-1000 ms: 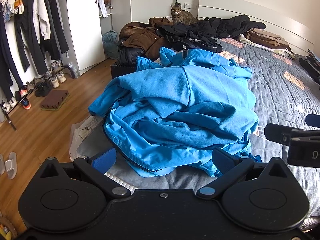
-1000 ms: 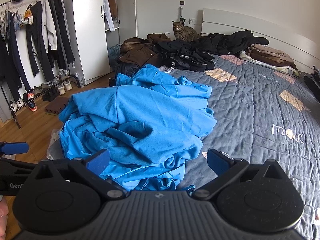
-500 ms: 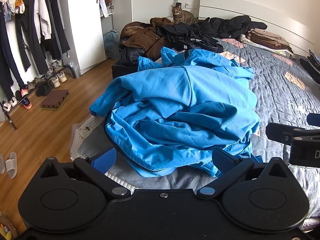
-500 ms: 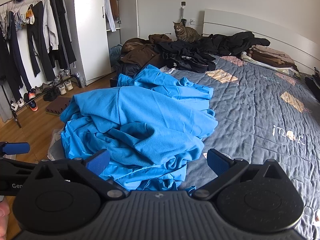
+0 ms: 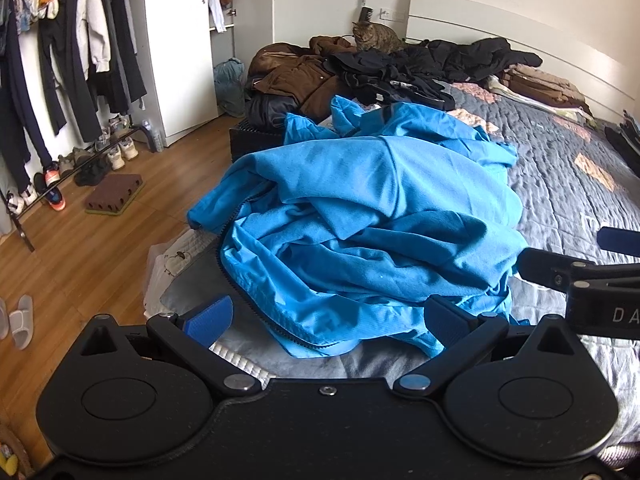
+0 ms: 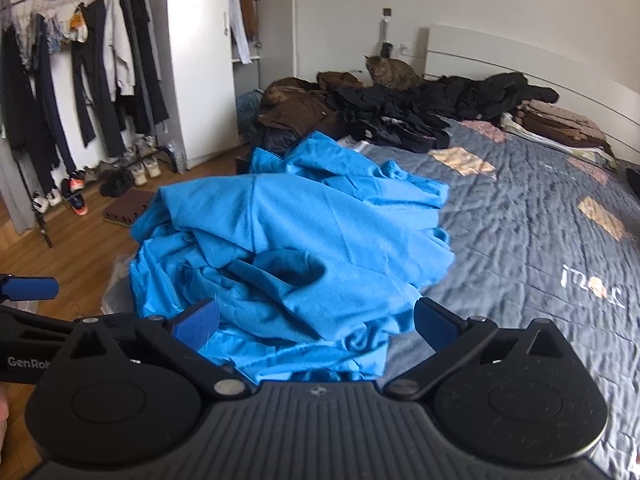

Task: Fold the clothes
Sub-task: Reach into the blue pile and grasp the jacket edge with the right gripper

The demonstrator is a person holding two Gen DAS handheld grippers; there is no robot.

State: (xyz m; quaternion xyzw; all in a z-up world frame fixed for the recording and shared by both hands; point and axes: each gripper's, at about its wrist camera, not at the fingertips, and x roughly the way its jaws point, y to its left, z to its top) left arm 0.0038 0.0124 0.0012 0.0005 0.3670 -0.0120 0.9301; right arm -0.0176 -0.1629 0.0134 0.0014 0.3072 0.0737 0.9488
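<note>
The right hand-held gripper had edged closer to the crumpled blue jacket on the bed; both it and the left hand-held gripper gaped wide and empty, the jacket heaped just ahead of their fingers.

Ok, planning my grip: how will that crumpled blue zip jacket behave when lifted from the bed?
The crumpled blue zip jacket looks floppy: soft folds suggest it will drape and sag. Probably light, thin fabric. Its bunched layers may unfurl unevenly, zipper edge trailing.
</note>
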